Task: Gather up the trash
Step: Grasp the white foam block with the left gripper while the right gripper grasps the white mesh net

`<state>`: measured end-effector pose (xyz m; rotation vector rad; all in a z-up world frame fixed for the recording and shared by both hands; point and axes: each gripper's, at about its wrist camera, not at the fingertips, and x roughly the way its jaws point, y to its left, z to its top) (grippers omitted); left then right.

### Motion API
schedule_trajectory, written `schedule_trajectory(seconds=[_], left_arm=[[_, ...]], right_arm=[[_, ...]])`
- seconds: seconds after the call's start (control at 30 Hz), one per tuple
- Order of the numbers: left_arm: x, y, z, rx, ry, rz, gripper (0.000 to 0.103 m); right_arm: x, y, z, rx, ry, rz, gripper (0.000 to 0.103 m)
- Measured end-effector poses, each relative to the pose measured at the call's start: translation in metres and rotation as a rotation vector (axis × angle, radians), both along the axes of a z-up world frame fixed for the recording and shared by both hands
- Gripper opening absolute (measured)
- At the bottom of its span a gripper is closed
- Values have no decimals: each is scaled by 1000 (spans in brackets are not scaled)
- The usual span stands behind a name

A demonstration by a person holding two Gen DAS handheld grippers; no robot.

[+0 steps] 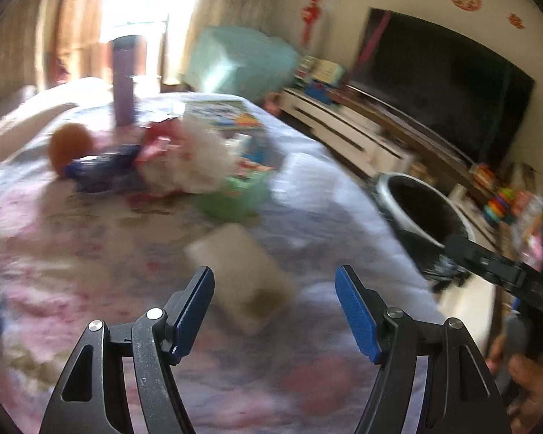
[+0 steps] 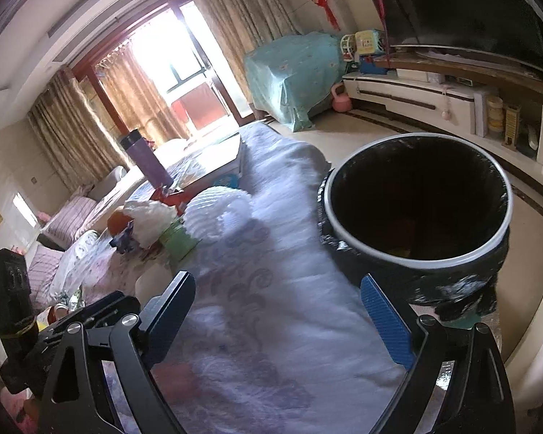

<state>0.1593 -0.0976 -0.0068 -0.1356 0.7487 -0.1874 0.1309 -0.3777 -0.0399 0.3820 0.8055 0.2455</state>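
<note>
My left gripper (image 1: 275, 282) is open and empty above the cloth-covered table (image 1: 90, 253). A flat beige packet (image 1: 242, 275) lies just ahead, between its fingers. Further off lies a blurred pile: crumpled white tissue (image 1: 199, 159), a red wrapper (image 1: 159, 141), a dark blue wrapper (image 1: 101, 166) and a green cup (image 1: 235, 195). My right gripper (image 2: 277, 289) is open and empty over the table's right edge, next to the black-lined trash bin (image 2: 416, 199) on the floor. The bin (image 1: 420, 209) also shows in the left wrist view, right of the table.
An orange (image 1: 70, 144), a purple bottle (image 1: 125, 79) and a book (image 1: 221, 112) stand on the far side of the table. A TV (image 1: 441, 83) on a low white cabinet (image 1: 344, 126) is to the right. A sofa (image 2: 68, 217) lies to the left.
</note>
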Motion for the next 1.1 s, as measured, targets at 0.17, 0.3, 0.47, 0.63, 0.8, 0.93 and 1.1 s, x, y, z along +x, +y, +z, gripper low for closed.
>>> schedule_trajectory(seconds=[0.17, 0.3, 0.47, 0.63, 0.8, 0.93, 1.1], left_arm=[[-5, -1, -12, 10, 56, 31, 74], [-1, -9, -23, -1, 114, 24, 79], [24, -9, -27, 23, 171, 48, 79], [46, -1, -31, -19, 177, 30, 80], [51, 10, -21, 2, 92, -17, 78], [55, 17, -19, 22, 59, -41, 78], [47, 26, -24, 0, 45, -49, 76]], right_arm=[[2, 16, -1, -8, 2, 37, 94], [10, 27, -4, -14, 4, 61, 94], [26, 39, -7, -17, 6, 100, 94], [42, 55, -12, -15, 8, 142, 94], [62, 70, -17, -14, -2, 178, 94], [79, 77, -22, -10, -1, 188, 94], [95, 85, -32, -9, 16, 199, 79]])
